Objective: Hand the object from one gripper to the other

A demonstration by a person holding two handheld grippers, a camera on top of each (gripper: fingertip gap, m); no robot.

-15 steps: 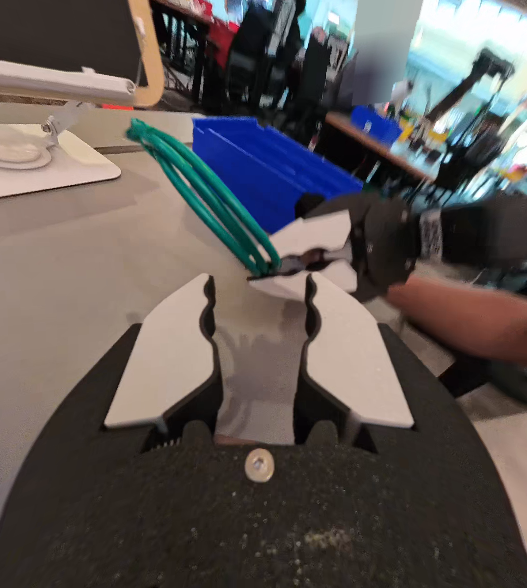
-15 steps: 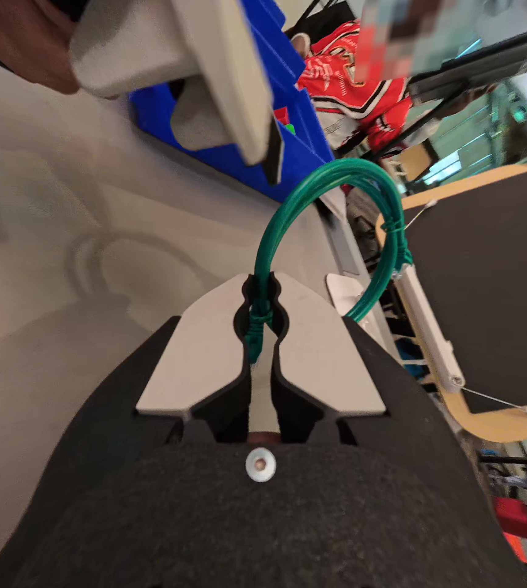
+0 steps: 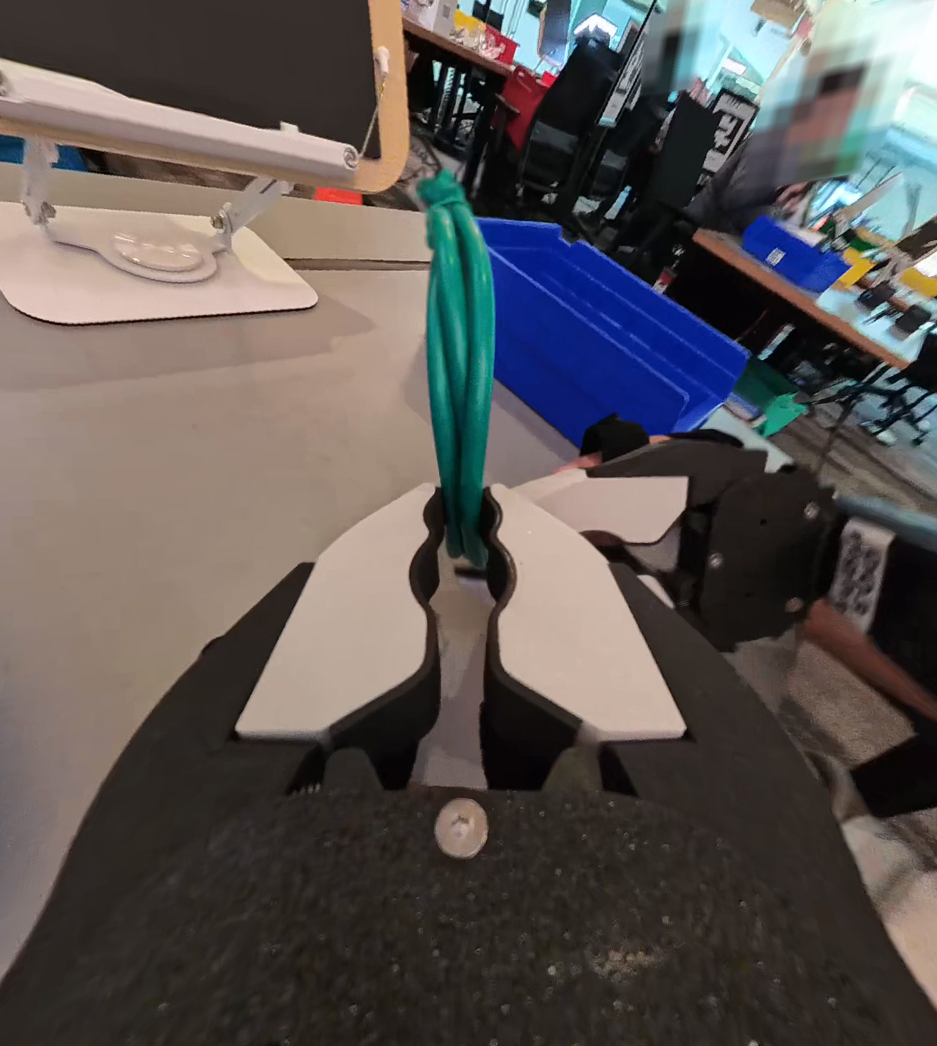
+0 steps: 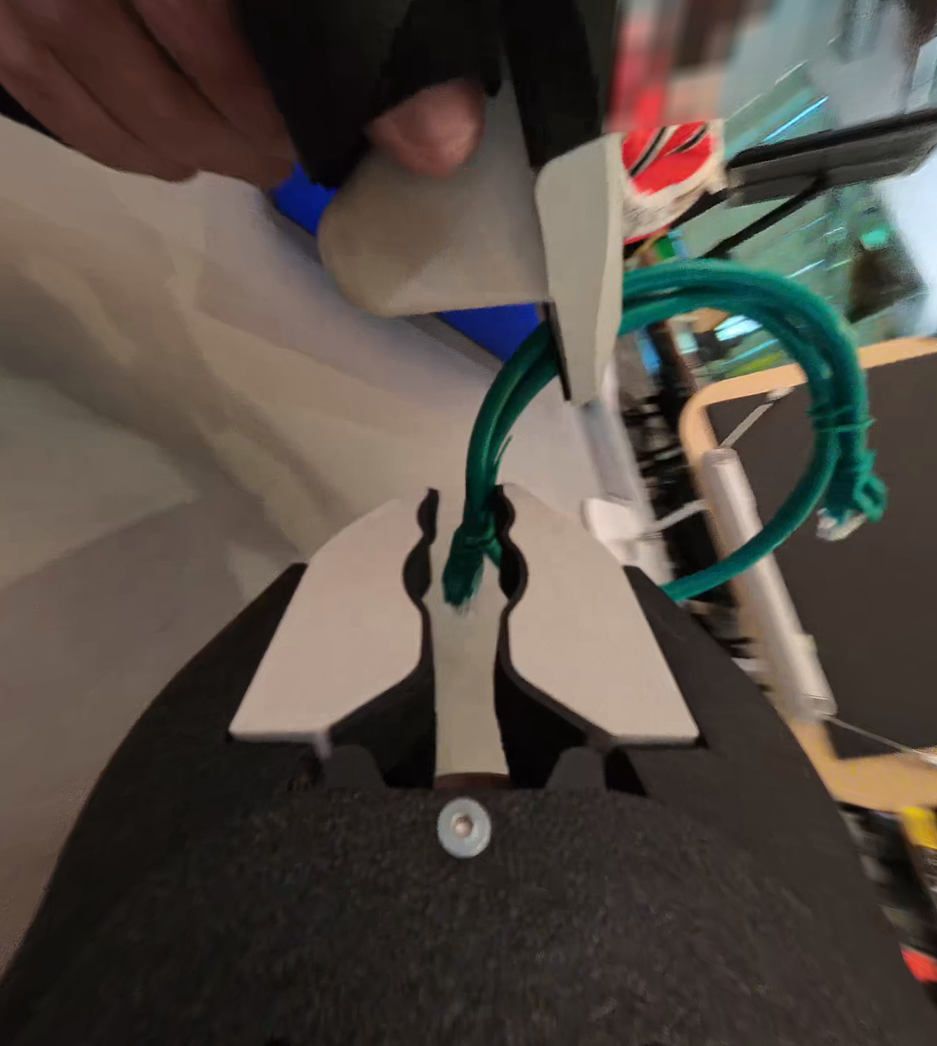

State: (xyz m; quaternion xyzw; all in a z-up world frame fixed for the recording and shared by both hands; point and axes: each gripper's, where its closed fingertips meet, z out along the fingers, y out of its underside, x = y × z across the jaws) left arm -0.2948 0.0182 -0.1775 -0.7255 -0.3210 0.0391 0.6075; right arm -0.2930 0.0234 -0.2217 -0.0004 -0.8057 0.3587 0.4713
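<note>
The grey surface [image 3: 143,509] spreads bare under and to the left of my two tools. In my left hand-held gripper [image 3: 461,501] the white fingers are pressed together on a bundle of green cable [image 3: 460,368], which stands nearly upright from the tips; its top is bound with a twist of the same green. Just to the right, my right hand-held gripper [image 4: 466,504] comes in sideways, its white fingers reaching behind my left one. In its own view, the jaws stand a little apart: the tied end of the cable lies in the gap, against the right finger, with clear space on the left side. From there the cable arcs up and round to the right in a loop. The left tool's finger crosses that loop at its top, and my hand [image 4: 143,85] is on that tool above. The right view is blurred, so I cannot tell how firmly the cable touches the right pad. Past the cable, a blue bin [image 3: 596,351] sits on the surface at the right. A white stand [image 3: 143,271] rests on its flat base at the far left, with a black, wood-edged board [image 3: 200,56] behind it. Beyond lies a busy room of tables, black chairs and more blue bins.
</note>
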